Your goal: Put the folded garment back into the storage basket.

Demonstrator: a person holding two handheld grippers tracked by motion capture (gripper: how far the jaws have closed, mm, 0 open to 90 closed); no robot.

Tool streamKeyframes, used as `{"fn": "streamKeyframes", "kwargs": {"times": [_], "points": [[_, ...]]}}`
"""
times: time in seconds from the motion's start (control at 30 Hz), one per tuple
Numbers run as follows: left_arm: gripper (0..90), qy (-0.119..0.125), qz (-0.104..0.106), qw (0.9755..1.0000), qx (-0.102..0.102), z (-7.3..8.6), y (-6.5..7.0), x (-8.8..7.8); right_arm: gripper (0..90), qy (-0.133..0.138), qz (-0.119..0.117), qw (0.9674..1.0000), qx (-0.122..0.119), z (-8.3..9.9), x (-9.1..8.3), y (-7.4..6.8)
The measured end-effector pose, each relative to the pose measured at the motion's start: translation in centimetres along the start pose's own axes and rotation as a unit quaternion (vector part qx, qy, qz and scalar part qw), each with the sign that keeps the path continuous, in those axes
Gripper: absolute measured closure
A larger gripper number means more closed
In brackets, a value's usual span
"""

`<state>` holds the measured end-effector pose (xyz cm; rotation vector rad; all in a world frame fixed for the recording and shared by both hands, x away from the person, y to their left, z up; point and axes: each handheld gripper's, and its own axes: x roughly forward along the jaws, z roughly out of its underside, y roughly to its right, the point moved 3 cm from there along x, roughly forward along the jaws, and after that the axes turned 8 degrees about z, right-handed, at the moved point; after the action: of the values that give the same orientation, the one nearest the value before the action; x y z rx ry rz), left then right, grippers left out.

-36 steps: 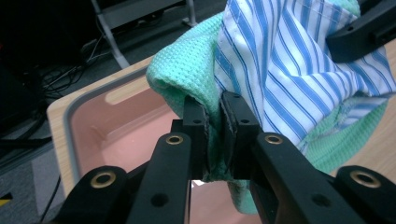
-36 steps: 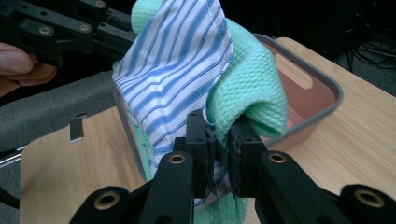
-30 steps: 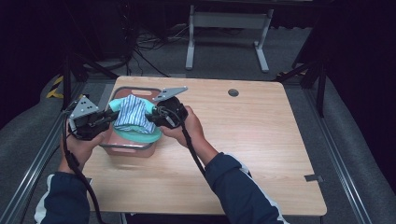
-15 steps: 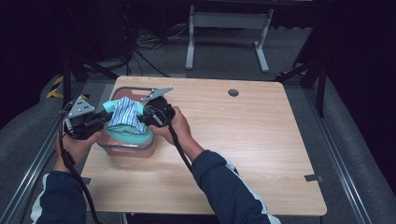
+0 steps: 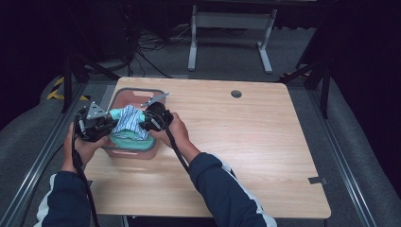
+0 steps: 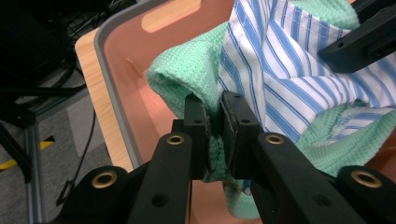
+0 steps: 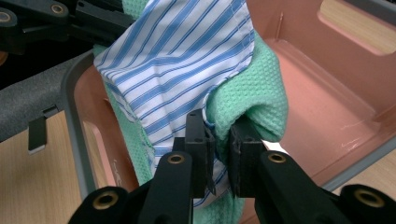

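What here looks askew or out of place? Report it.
Nothing looks spilled or damaged. The green waffle cloth and the blue-striped cloth hang bunched and uneven over the pink bin, but that is because the left gripper and right gripper each pinch a fold of them.

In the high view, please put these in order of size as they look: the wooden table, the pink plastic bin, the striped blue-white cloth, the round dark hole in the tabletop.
1. Wooden table
2. Pink plastic bin
3. Striped blue-white cloth
4. Round dark hole
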<state>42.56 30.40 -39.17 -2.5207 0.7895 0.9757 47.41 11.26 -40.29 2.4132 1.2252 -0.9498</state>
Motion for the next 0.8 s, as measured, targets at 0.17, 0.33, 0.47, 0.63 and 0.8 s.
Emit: {"fn": "streamKeyframes", "kwargs": {"times": [0.17,0.33,0.47,0.63,0.8], "points": [[80.8,-0.018,0.003,0.9998,0.003,0.2,0.0,0.5,79.9,-0.013,0.005,0.9999,0.006,0.3,0.5,0.3],[80.3,-0.025,0.004,0.9997,0.004,0.3,-0.1,1.0,79.3,-0.017,-0.002,0.9998,0.011,0.5,0.7,0.5],[80.1,-0.039,0.006,0.9991,0.014,0.2,0.1,1.3,79.2,-0.025,0.003,0.9997,0.004,0.7,0.8,0.6],[79.9,-0.04,0.005,0.999,0.018,0.3,0.2,1.6,78.6,-0.029,0.009,0.9995,0.0,0.8,0.9,0.5],[79.7,-0.046,0.006,0.9987,0.02,0.4,0.3,1.8,77.4,-0.034,0.014,0.9993,-0.002,0.9,0.9,0.6]]}}
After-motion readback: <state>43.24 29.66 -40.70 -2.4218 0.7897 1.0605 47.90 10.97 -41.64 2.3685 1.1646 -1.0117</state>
